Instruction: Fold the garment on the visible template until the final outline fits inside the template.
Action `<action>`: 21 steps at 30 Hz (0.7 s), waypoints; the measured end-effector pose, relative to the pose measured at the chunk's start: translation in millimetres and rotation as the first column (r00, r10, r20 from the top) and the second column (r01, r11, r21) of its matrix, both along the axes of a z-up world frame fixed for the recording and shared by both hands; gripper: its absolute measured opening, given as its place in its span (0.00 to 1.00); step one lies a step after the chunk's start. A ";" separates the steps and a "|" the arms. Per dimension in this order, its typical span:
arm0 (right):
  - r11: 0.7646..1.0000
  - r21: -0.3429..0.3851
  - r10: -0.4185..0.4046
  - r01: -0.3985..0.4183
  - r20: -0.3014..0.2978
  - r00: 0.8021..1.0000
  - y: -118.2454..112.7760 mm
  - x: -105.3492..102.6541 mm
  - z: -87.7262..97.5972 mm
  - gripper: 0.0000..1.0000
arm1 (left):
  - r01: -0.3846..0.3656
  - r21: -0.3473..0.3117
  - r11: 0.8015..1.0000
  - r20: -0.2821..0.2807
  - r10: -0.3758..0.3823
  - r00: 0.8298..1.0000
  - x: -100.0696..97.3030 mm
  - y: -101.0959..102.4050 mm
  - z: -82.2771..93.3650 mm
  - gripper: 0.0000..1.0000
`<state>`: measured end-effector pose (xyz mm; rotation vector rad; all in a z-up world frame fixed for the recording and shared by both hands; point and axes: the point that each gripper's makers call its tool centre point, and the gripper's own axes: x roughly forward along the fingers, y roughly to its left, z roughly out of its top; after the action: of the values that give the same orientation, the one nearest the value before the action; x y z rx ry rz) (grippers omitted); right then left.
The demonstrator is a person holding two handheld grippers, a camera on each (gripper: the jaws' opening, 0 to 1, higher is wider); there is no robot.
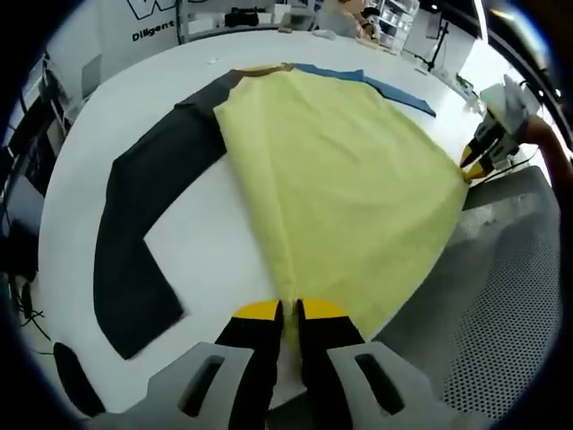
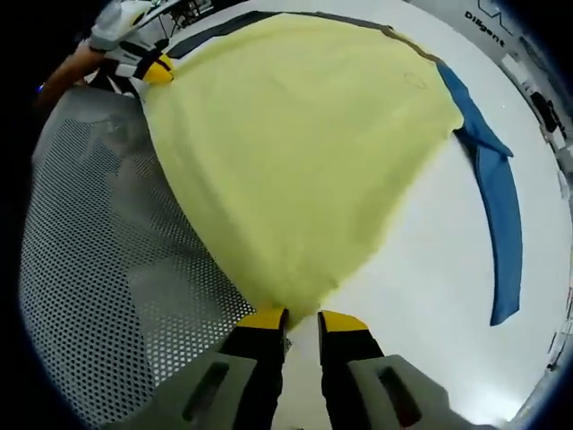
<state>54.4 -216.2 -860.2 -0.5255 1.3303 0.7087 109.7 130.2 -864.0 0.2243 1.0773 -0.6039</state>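
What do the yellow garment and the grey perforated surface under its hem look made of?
Yellow garment: soft matte woven or knit fabric, probably cotton; it drapes and creases. Perforated surface: looks like stiff grey sheet, metal or plastic, with even rows of small punched holes.

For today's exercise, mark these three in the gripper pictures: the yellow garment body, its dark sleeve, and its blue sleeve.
Yellow body [image 1: 345, 188]: left gripper view, middle of the cloth.
Dark sleeve [image 1: 143, 233]: left gripper view, near the sleeve's bend.
Blue sleeve [image 2: 501, 215]: right gripper view, midway along the sleeve.
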 end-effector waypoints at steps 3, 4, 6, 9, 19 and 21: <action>0.999 0.024 -0.024 0.024 0.028 0.999 -4.1 5.3 11.5 0.09 | -0.023 -0.018 1.000 0.018 0.023 1.000 1.9 1.6 7.2 0.10; 0.999 0.028 -0.034 0.033 0.039 0.999 -5.5 7.6 14.5 0.09 | -0.036 -0.032 0.999 0.038 0.037 0.999 4.8 1.6 13.6 0.11; 0.997 0.048 -0.056 0.053 0.067 0.996 -8.9 13.8 24.5 0.10 | -0.056 -0.059 0.997 0.071 0.060 0.996 9.7 0.2 26.0 0.12; 0.994 0.087 -0.080 0.070 0.119 0.990 -7.1 24.8 36.3 0.10 | -0.059 -0.111 0.992 0.154 0.076 0.985 20.7 -11.6 51.3 0.12; 0.979 0.181 -0.141 0.093 0.273 0.952 6.3 63.3 59.2 0.12 | -0.034 -0.229 0.973 0.331 0.111 0.937 52.1 -53.7 96.0 0.12; 0.977 0.199 -0.147 0.080 0.346 0.927 7.4 78.4 68.2 0.13 | -0.048 -0.268 0.962 0.369 0.149 0.917 63.1 -58.1 104.5 0.12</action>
<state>132.8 -208.9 -792.0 -0.4033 0.9343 0.5970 172.8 72.1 -759.5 0.0588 0.6162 -0.5706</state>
